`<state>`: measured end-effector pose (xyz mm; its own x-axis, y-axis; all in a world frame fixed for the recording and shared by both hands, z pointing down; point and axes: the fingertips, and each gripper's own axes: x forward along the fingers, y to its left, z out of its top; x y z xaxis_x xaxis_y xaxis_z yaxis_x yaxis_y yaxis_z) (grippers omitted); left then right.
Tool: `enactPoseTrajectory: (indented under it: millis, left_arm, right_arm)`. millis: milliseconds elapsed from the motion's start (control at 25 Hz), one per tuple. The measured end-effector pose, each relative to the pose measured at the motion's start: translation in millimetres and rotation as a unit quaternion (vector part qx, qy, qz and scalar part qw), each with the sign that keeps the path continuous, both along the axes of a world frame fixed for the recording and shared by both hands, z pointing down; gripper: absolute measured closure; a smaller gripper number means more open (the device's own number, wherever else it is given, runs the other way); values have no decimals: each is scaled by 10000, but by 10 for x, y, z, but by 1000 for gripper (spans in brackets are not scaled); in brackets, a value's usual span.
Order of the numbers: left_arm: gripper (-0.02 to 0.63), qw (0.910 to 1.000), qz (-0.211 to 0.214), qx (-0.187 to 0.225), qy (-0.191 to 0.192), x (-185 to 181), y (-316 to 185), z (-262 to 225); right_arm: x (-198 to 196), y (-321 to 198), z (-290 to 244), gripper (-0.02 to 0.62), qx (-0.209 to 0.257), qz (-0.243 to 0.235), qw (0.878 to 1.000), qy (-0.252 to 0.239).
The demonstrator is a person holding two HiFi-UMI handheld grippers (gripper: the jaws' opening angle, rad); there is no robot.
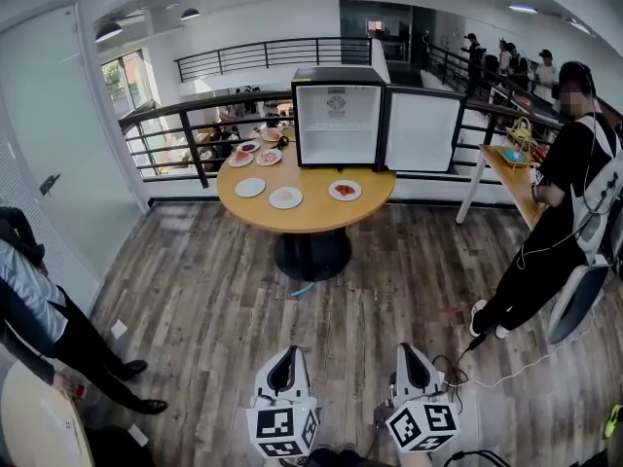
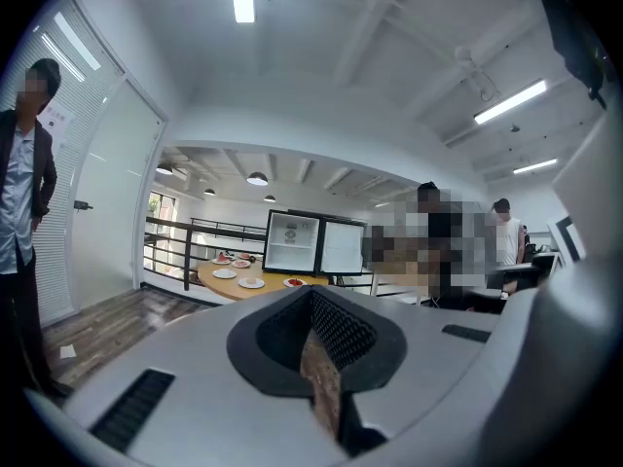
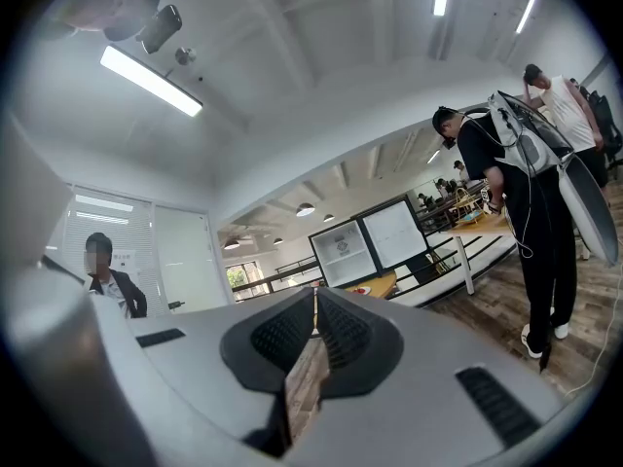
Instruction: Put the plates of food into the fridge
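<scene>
Left gripper [image 1: 283,358] and right gripper [image 1: 411,356]: low, side by side, jaws together, nothing held. Wood floor [image 1: 321,329] open ahead to round table [image 1: 313,220]. Person [image 1: 540,232] right of path; second person [image 1: 39,319] at left edge, upper body seen only in gripper views. Plates of food [image 1: 345,190] on table. Fridge [image 1: 337,115] behind plates, door [image 1: 422,131] open.

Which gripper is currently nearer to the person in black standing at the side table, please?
Right. The right gripper lies just left of the person in black, short of their shoes; the left gripper sits further left, on the right gripper's far side.
</scene>
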<state>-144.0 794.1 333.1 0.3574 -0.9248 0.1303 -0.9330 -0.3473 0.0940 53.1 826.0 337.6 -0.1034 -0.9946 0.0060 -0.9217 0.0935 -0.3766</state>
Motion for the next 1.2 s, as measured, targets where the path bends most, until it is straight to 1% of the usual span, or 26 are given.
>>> enactPoseTrajectory:
  millis: [120,480,720,960,1200]
  left_arm:
    - [598,10000,-74,19,-4,23,-12,-1]
    - [598,9998,-178,36,-90,163,47,9]
    - [598,9997,-237,-26,-90,178,-12,19]
    - [598,9994,-302,-126,-87,160,-240,138]
    - [598,9992,-328,-217,-44,141,-682,206]
  right_arm:
    - [48,-6,3,577,44,-62,9999,-66]
    - [210,26,50,577,56,-216,9997,-33]
    - [288,-60,127,577,-76,-240,9996,-131]
    - [285,-301,230,577,-141,-277,9993,-199]
    - [266,-765,255,577,-170,-291,9992,-214]
